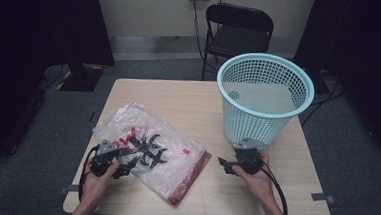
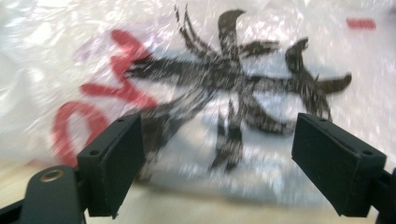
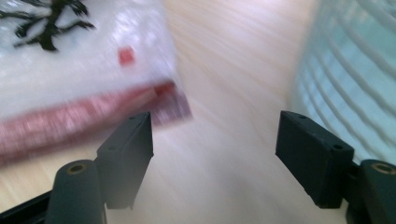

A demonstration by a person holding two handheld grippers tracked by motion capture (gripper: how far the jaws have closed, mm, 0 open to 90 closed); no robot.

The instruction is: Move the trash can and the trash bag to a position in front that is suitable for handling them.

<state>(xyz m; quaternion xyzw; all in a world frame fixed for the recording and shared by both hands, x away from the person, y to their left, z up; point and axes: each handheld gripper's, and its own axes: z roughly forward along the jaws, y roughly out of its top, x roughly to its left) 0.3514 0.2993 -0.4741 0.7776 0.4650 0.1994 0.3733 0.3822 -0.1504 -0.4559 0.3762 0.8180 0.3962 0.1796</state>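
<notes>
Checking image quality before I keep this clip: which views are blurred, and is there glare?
High view: sharp, dim at the edges. Left gripper view: the clear plastic bag with black and red print is slightly smeared, with glare at top. Right gripper view: heavy motion blur on the light blue mesh basket and wooden table.

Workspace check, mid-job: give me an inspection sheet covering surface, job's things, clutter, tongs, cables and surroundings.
Surface: light wooden table, tape tabs at its edges.
Job's things: clear plastic bag printed in black and red with a red strip along one edge, lying flat left of centre; light blue mesh basket upright at the right rear, looks empty.
Clutter: nothing seen.
Tongs: left tongs open, at the bag's near-left edge, print between the jaws; right tongs open over bare table between bag and basket, holding nothing.
Cables: black cable trails from the right tongs along the forearm; another loops by the left hand.
Surroundings: black folding chair behind the table, grey carpet, dark curtains, wall outlet.
</notes>
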